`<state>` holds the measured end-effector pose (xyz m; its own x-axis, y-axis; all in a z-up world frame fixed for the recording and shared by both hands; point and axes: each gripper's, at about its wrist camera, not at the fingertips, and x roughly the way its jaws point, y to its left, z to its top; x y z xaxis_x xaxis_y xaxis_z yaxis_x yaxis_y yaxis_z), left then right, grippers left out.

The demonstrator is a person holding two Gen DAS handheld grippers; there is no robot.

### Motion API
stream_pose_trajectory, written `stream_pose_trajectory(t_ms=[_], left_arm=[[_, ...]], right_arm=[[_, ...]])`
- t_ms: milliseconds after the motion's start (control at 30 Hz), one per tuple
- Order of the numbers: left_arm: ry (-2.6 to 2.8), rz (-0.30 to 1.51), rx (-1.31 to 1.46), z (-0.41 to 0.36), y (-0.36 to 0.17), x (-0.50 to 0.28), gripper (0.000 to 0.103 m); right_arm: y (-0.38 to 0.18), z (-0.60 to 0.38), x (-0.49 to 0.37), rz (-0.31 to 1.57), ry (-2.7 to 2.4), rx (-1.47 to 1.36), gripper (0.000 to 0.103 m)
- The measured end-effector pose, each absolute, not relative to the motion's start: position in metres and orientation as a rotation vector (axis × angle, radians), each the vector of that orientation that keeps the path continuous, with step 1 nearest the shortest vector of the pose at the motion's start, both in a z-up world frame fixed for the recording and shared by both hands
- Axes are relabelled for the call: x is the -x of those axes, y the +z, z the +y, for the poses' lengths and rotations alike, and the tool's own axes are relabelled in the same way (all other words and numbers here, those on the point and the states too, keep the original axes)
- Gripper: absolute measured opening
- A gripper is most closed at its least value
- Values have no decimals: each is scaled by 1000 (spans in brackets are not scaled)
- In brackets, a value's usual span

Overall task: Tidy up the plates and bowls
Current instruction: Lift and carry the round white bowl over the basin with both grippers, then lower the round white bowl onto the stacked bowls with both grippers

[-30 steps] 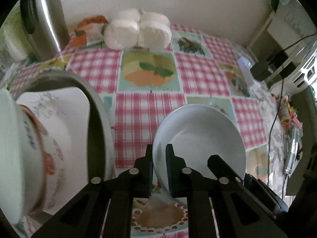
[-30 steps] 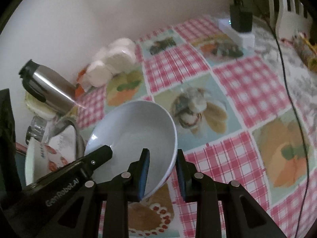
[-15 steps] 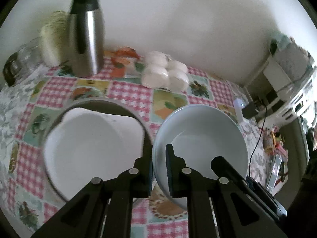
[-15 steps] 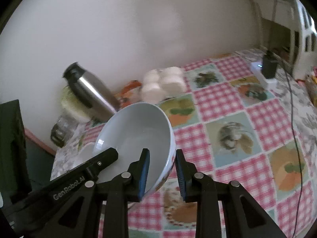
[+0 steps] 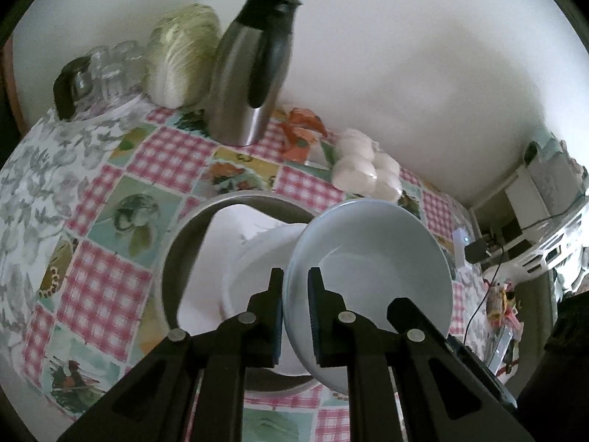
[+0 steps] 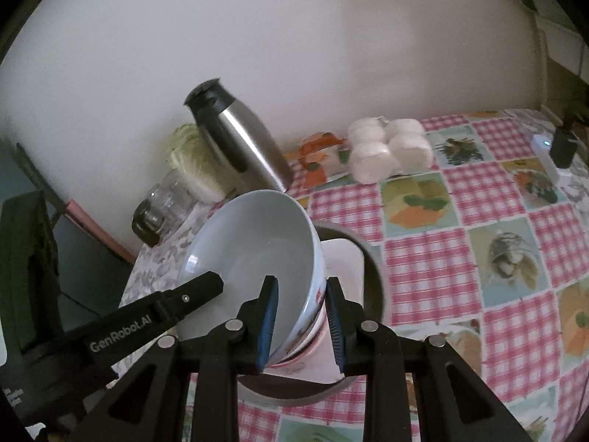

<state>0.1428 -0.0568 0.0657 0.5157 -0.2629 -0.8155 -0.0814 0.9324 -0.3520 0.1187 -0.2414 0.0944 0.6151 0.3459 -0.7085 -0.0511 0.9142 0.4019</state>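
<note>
White bowl (image 5: 371,258) at lower centre of both wrist views, tilted, held above the metal basin (image 5: 173,258) of white dishes, left gripper (image 5: 296,309) pinching its rim, right gripper (image 6: 300,316) pinching the opposite rim – steel flask (image 6: 235,147) upper left, checked tablecloth (image 6: 515,243) beyond.

Your right gripper (image 6: 300,318) clamps the rim of a tilted pale bowl (image 6: 257,258). The left gripper (image 6: 200,287) reaches into it from the left. Below sits a metal basin (image 6: 371,269) holding white dishes; a steel flask (image 6: 239,147) stands behind.
</note>
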Motion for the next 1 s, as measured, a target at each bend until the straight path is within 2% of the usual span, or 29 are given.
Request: stream_pose_trajectory(t_ms=[367,600,800,867,933,1000], left_arm=[[-87,1069,412,-31,48,-150,12],[-87,1060,442,-24,50,-151,12],[-60,1060,440,-20,53,-149,13],[-52,1061,442,-18,53,-147,17],[-43,1058,449,-15,53,-145,25],[-34,1053,454,-11,54,-142,27]], right_arm=[[70,-219,-130,934,201,-306,31],[82,-221,-125,852,180,-257,33],[72,-230,-129,875,149,-257,35],[69,-233,-130,886,149,-273,35],[66,-232,-130,884,146,-262,35],[66,-232,-128,886,150,-258,35]])
